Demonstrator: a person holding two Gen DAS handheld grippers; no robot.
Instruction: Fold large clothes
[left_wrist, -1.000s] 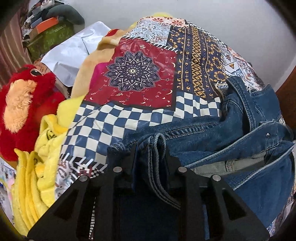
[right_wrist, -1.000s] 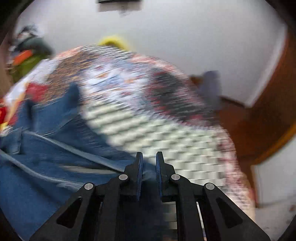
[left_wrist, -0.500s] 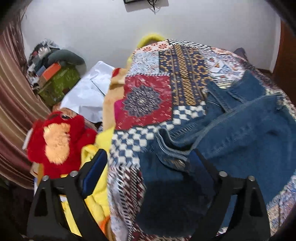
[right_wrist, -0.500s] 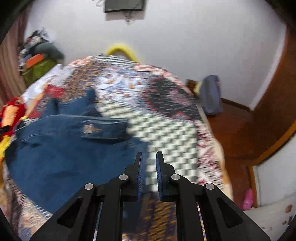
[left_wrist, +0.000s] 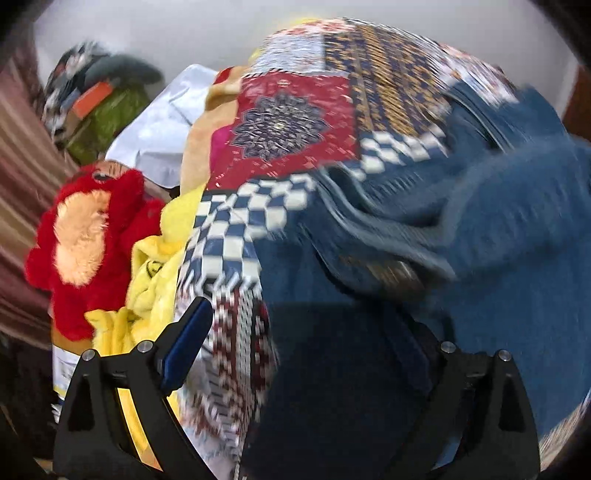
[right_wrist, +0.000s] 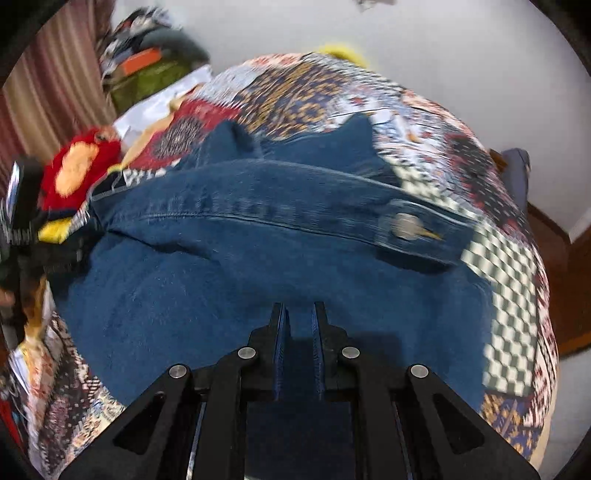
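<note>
The left tool (left_wrist: 303, 332) stands with its jaws wide apart; they have just been opening. The denim garment (left_wrist: 498, 258) lies under and between them, but neither pad presses on it. The right tool (right_wrist: 298, 332) has its jaws close together with only a narrow gap; denim fills the view behind that gap, and the blur leaves it unclear whether any cloth is pinched.

Bed: the patchwork bedspread (right_wrist: 509, 280) covers the bed and carries the garment. In the right wrist view the bed edge falls away at the right of the frame toward a wooden floor (right_wrist: 554, 236). Judged from this, free bed remains at the upper centre and right of that view.

Garment: it occupies the centre of the right wrist view and the right half of the left wrist view, lying bunched rather than flat. Heavy denim is likely weighty for cloth, moderately stiff, not slippery and not fragile. It should hold a crease but resist folding at thick seams. The stitched seam band (right_wrist: 240, 210) crossing the frame and the tab with the metal button (right_wrist: 406, 225) look like the firmest holds; gripping single plain layers risks drag.

Clutter: in the left wrist view a red plush toy (left_wrist: 85, 236) and yellow cloth (left_wrist: 155, 280) crowd the left of the frame, just beside the bed edge. Sweeping the garment that way could snag them.
</note>
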